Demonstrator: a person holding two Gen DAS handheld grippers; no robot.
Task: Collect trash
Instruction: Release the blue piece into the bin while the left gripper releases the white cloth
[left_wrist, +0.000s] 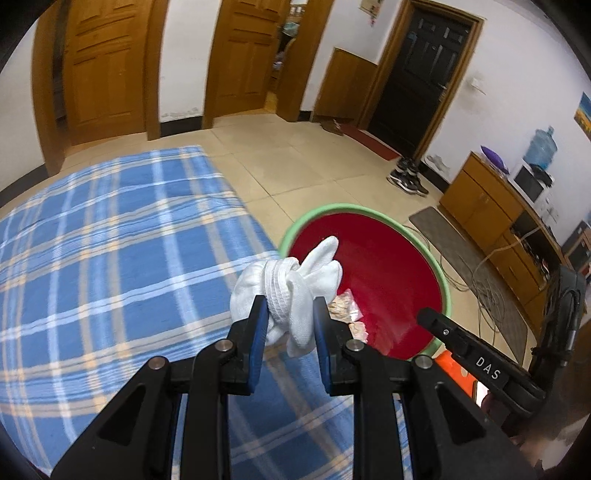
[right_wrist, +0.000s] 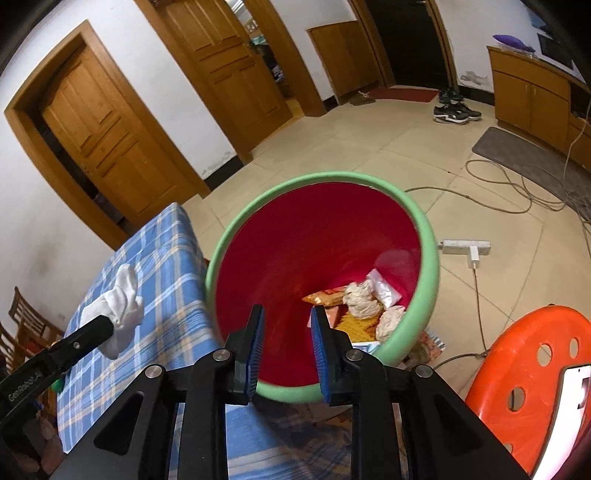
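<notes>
My left gripper (left_wrist: 290, 308) is shut on a bundle of white cloth (left_wrist: 291, 286) and holds it above the table's right edge, beside the red bin with a green rim (left_wrist: 373, 218). The cloth (right_wrist: 118, 301) and the left gripper show at the left of the right wrist view. My right gripper (right_wrist: 286, 317) is open and empty, over the near rim of the bin (right_wrist: 430, 258). Inside the bin lie crumpled paper wads (right_wrist: 360, 301), an orange snack wrapper (right_wrist: 325, 297) and a clear bag (right_wrist: 384, 290).
A blue plaid cloth covers the table (left_wrist: 110, 258). An orange plastic stool (right_wrist: 532, 369) stands right of the bin. Cables and a power strip (right_wrist: 465, 247) lie on the tiled floor. Wooden cabinets (left_wrist: 491, 210), shoes (left_wrist: 406, 177) and doors stand farther off.
</notes>
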